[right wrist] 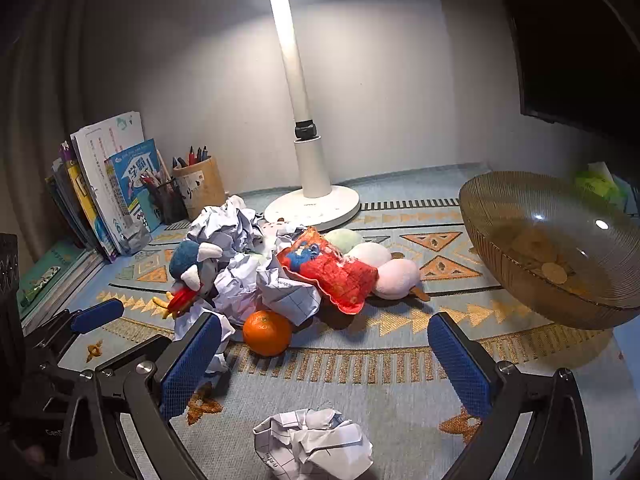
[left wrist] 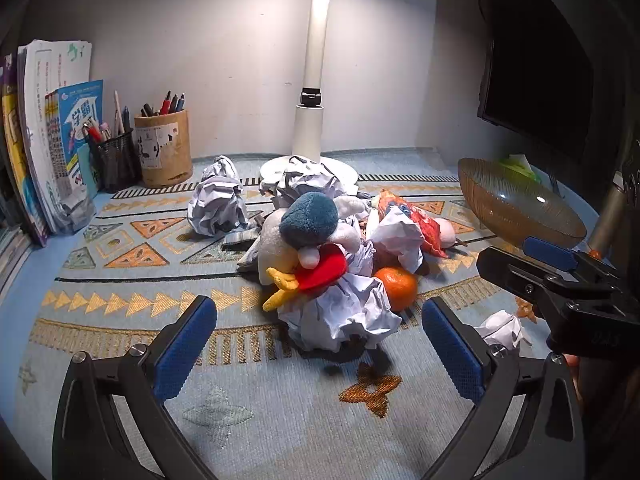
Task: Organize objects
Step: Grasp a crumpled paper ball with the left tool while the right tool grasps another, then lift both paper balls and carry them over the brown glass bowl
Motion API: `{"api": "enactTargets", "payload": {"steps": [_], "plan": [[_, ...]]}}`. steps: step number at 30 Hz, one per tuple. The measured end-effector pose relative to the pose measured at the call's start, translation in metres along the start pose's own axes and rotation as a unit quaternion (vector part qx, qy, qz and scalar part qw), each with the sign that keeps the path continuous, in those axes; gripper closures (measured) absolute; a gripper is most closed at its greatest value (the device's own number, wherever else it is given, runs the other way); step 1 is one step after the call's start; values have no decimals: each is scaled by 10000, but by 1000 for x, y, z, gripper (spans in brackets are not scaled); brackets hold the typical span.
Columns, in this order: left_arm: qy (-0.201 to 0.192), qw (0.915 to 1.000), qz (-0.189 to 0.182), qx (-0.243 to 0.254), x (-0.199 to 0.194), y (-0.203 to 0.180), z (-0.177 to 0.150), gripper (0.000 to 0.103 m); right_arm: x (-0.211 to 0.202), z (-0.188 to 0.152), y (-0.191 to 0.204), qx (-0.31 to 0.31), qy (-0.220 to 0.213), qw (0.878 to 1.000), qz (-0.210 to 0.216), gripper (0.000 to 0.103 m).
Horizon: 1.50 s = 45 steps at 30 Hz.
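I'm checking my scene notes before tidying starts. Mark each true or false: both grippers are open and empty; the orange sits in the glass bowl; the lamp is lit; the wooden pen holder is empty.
1. Left gripper and right gripper are open and empty: true.
2. The orange sits in the glass bowl: false, it lies on the mat beside crumpled paper.
3. The lamp is lit: true.
4. The wooden pen holder is empty: false, it holds pens.

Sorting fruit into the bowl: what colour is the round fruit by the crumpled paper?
Orange; the round fruit shows best in the right wrist view.
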<state>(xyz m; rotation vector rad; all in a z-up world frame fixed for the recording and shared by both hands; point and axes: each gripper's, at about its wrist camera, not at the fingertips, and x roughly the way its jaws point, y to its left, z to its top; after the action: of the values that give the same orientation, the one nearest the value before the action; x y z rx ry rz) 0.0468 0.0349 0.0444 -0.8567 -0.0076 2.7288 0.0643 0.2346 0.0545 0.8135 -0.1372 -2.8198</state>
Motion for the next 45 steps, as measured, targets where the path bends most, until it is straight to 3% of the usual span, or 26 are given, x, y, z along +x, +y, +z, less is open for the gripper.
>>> {"api": "enactTargets", "payload": {"steps": [10,13,15,19,23,28,29,30,34,35,41,45], "plan": [[141,9997,-88,-185,4,7,2,1,-2,0,-4,47,13,9999,95,0],[494,9977,-358,-288,12,12,3,1,-5,-2,-9,82,392,9991,156,0],[840,9925,-635,-621,20,18,2,1,-13,-11,-12,-38,632,9978,202,2],[1103,9851,-870,-997,30,16,-2,1,-23,-33,-9,-344,1144,9921,370,4],[1363,9827,-645,-1078,49,6,-1,3,-14,-47,1,-449,1444,9880,300,19],[1479,9786,-514,-1333,61,12,3,17,-1,-47,-3,-254,1531,9878,133,28],[1466,9789,-482,-1341,62,12,3,25,0,-47,-2,-263,1550,9875,142,33],[1439,9794,-469,-1335,62,12,3,39,0,-47,-1,-297,1557,9872,200,46],[1388,9805,-427,-1321,56,15,2,52,-3,-45,7,-458,1476,9878,175,59],[1350,9812,-433,-1311,51,16,1,52,-6,-43,8,-434,1467,9879,237,70],[1224,9836,-723,-1110,7,22,-10,52,-29,-26,7,-256,1169,9918,451,70],[1267,9839,-831,-950,-14,19,-25,52,-23,-32,4,-140,1332,9900,442,70]]}}
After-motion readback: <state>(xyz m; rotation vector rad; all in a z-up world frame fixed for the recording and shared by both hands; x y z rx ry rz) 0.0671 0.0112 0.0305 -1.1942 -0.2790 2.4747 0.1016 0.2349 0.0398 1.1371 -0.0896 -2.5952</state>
